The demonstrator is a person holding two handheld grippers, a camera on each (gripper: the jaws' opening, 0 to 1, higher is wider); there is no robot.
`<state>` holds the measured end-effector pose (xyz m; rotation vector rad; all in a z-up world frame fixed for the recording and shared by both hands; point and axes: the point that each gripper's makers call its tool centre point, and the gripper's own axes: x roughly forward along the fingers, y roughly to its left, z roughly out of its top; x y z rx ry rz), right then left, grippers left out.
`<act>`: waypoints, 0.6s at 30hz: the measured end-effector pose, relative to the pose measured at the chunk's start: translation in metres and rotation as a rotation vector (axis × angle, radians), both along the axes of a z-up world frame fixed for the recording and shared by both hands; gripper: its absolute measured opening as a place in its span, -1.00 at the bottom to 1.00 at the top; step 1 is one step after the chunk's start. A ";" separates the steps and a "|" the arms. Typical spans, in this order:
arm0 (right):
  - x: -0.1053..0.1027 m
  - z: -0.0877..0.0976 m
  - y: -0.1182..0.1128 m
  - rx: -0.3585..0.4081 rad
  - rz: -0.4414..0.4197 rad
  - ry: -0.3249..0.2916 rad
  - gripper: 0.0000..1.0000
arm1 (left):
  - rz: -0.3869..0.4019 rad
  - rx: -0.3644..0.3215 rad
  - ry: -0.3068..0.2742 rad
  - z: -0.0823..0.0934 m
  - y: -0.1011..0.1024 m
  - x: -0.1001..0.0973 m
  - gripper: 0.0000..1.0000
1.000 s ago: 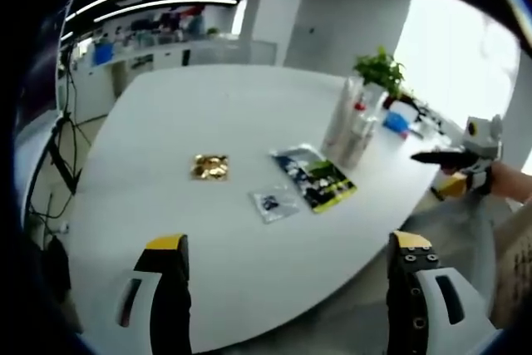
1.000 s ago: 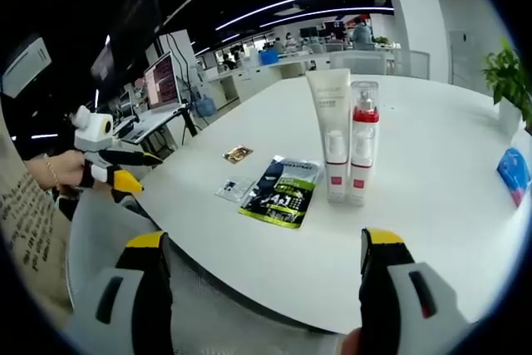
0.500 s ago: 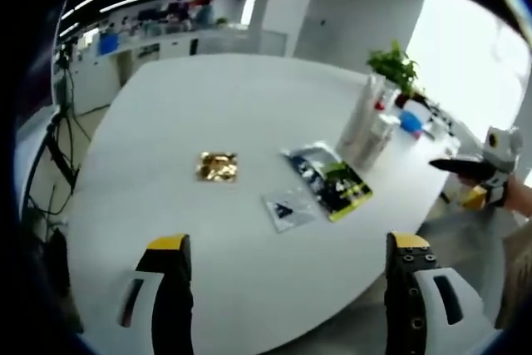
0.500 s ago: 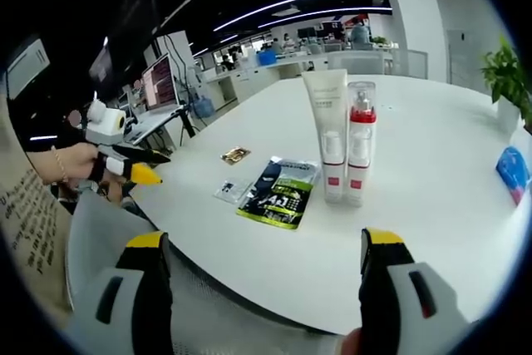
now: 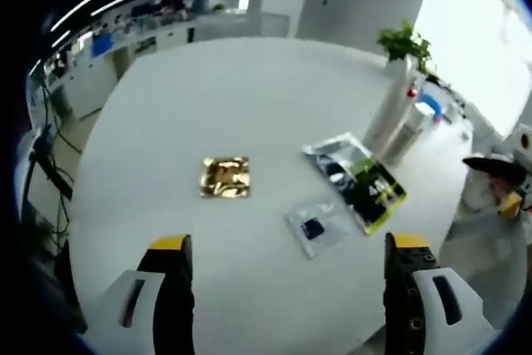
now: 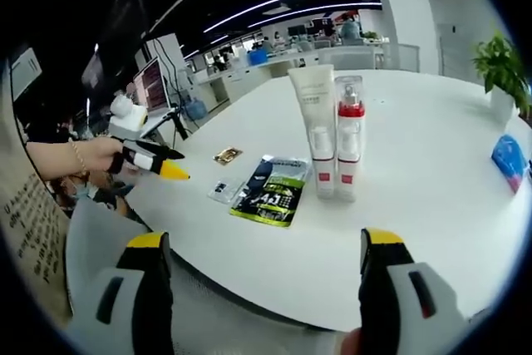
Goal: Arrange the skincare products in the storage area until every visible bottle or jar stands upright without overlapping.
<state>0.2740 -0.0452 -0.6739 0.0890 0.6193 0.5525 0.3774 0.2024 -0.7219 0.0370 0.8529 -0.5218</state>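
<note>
Both my jaws spread, holding nothing; tube (image 6: pixel 314 132) and pump bottle (image 6: pixel 348 137) stand upright, touching, mid-surface (image 6: pixel 432 205), dead ahead of my right gripper (image 6: pixel 262 288), nearer than my left gripper (image 5: pixel 287 301), over the gold sachet (image 5: pixel 225 177)

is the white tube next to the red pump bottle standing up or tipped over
Upright: the white tube stands on its cap on the table, beside the pump bottle.

Tube (image 6: pixel 312 126) touching bottle (image 6: pixel 348 135), upright on table (image 6: pixel 432 197); sachets (image 6: pixel 271 191) beside.
</note>
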 end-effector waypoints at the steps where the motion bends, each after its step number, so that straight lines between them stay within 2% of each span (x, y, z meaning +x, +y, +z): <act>1: 0.000 0.000 -0.001 0.000 -0.003 0.002 0.89 | -0.001 0.012 0.006 -0.003 0.002 0.004 0.85; 11: 0.002 -0.002 -0.003 -0.009 -0.024 0.011 0.90 | 0.005 0.081 0.036 -0.019 0.011 0.031 0.76; 18: 0.003 -0.002 -0.006 -0.007 -0.046 0.016 0.90 | 0.007 0.143 0.039 -0.027 0.016 0.048 0.57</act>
